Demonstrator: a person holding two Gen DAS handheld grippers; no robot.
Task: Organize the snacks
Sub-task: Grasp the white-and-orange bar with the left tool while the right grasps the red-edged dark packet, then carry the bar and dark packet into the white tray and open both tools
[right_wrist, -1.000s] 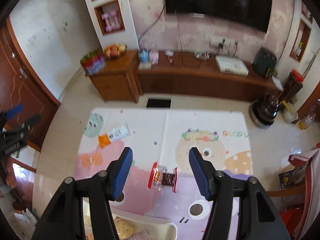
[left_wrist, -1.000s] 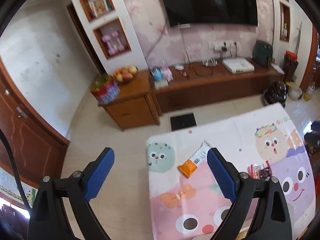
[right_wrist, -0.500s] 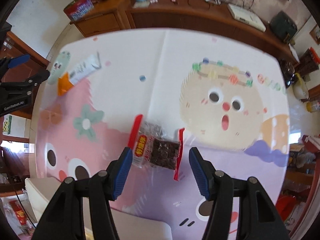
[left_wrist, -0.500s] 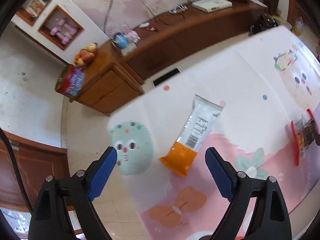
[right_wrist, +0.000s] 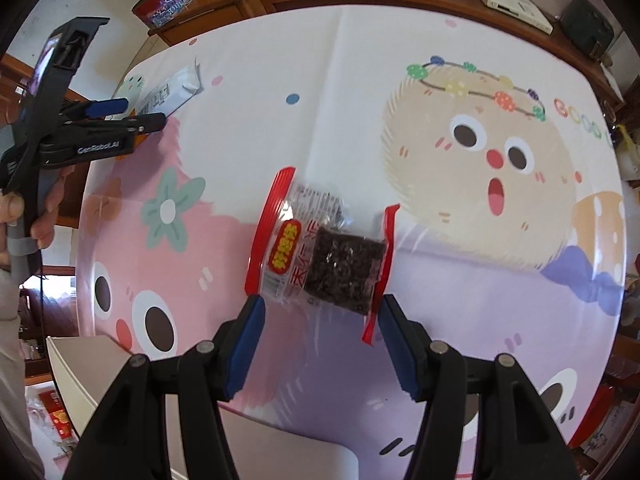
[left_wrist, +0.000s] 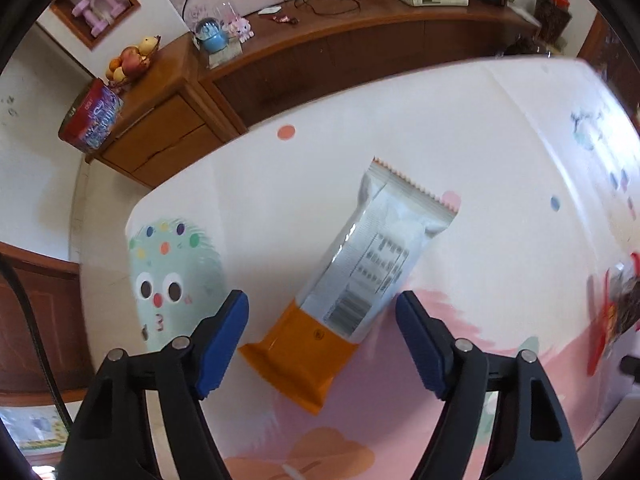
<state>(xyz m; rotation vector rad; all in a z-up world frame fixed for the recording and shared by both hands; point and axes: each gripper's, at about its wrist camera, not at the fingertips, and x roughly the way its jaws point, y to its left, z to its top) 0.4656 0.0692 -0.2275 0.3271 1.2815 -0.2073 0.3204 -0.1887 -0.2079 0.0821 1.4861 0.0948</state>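
- Left claw (left_wrist: 322,326) is spread wide, blue pads parted, hovering low over the worktop with the cartoon-printed cloth (left_wrist: 500,152).
- Right between its 2 pads lies the silver-and-orange foil snack bar wrapper (left_wrist: 352,276), flat on the cloth, orange end nearest the claw, serrated silver end pointing away and to the claw's right.
- Neither pad touches the wrapper; there is a gap on each side.
- Right claw (right_wrist: 322,342) is also released, pads wide apart, just short of the clear snack packet with red sealed ends and a dark square inside (right_wrist: 320,258).
- That packet lies flat on the cloth directly ahead of the right claw, its red ends roughly in line with the 2 pads, not gripped.
- From the right wrist view, the left claw (right_wrist: 132,114) shows far off to the left, over the silver bar wrapper (right_wrist: 170,90).
- A white tray corner (right_wrist: 80,364) sits close in, below-left of the right claw.
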